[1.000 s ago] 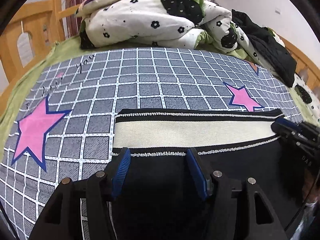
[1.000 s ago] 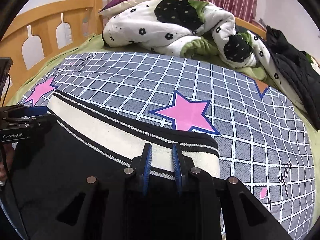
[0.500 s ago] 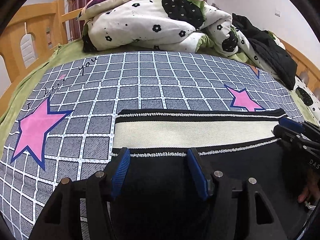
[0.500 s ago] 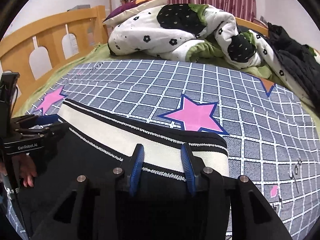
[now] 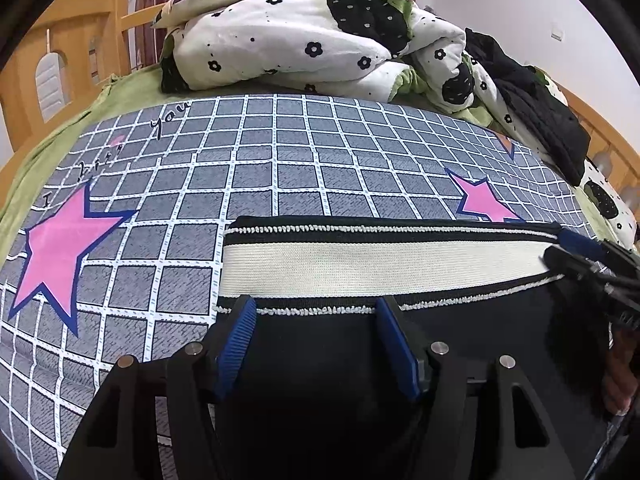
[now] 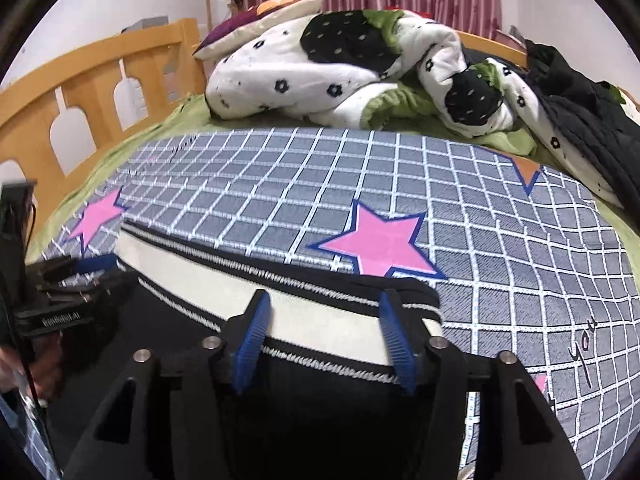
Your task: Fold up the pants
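Jaws, left gripper (image 5: 316,312): spread fairly wide over the black cloth just below the waistband, nothing pinched between the blue pads as far as I can see.
Jaws, right gripper (image 6: 325,308): they have just been opening and now stand about as wide as the left; the waistband edge lies between the tips, but the pads do not press on it.
Pants (image 5: 460,320): black, lying flat on the checked bed cover (image 5: 248,152), cream waistband (image 5: 380,264) towards the headboard (image 6: 92,80), one gripper near each end of it.
Stage, my guess: a fold has been laid down and let go, so I judge the next grasp has yet to be picked.
Risk, snagging: if I lift away with a ribbed pad touching the knit trim, I could drag the band and skew the fold.
Risk, double layer: a shallow re-grip may take only the top layer, and the pants would open out.
Risk, bed cover: biting too deep could catch the cover with the cloth.
Risk, clutter: the rumpled quilt (image 5: 288,40) lies well apart, so I expect no trouble from it.
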Available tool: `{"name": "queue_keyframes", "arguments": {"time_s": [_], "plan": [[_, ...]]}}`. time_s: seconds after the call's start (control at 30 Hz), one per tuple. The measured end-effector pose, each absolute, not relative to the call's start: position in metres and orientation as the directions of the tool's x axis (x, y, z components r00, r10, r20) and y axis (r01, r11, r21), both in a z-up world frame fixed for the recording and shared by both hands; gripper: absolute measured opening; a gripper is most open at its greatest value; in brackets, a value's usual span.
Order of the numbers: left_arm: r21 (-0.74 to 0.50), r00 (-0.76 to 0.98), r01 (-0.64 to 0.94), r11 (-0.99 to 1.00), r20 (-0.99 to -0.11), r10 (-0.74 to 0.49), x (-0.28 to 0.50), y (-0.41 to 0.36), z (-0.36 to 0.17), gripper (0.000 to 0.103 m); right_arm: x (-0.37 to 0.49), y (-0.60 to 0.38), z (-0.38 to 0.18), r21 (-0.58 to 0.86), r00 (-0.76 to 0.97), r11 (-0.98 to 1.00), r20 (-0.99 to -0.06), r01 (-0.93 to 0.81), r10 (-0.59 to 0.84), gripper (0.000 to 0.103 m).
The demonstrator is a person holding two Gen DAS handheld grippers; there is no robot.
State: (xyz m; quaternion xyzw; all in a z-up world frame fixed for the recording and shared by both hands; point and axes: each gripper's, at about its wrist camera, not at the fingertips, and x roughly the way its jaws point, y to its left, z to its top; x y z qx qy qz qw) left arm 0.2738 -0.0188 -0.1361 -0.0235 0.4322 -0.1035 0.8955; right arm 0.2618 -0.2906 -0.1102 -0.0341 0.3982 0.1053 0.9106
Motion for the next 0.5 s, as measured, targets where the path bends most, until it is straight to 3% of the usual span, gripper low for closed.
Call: {"name": "queue_keyframes", "arguments": {"time_s": [0.23, 0.33, 0.5], "plan": [[-0.111, 0.612, 0.173, 0.979, -0.767, -0.195, 0.273, -0.021, -0.129, 0.06, 0.265, -0.286, -0.118, -0.021, 0.643, 0.969, -0.752, -0.246, 0.147, 0.063], [-0.117, 0.682, 0.155, 0.981, -0.706, -0.191, 0.272, -0.016, -0.114, 0.059, 0.267, -0.291, -0.118, 0.01, 0.635, 0.97, -0.755, -0.242, 0.167, 0.063], [-0.094, 0.649, 0.161, 0.983, -0.74, -0.177, 0.279, -0.022, -0.133, 0.06, 0.267, -0.291, -0.119, 0.013, 0.64, 0.972, -0.751, -0.235, 0.165, 0.063]]}}
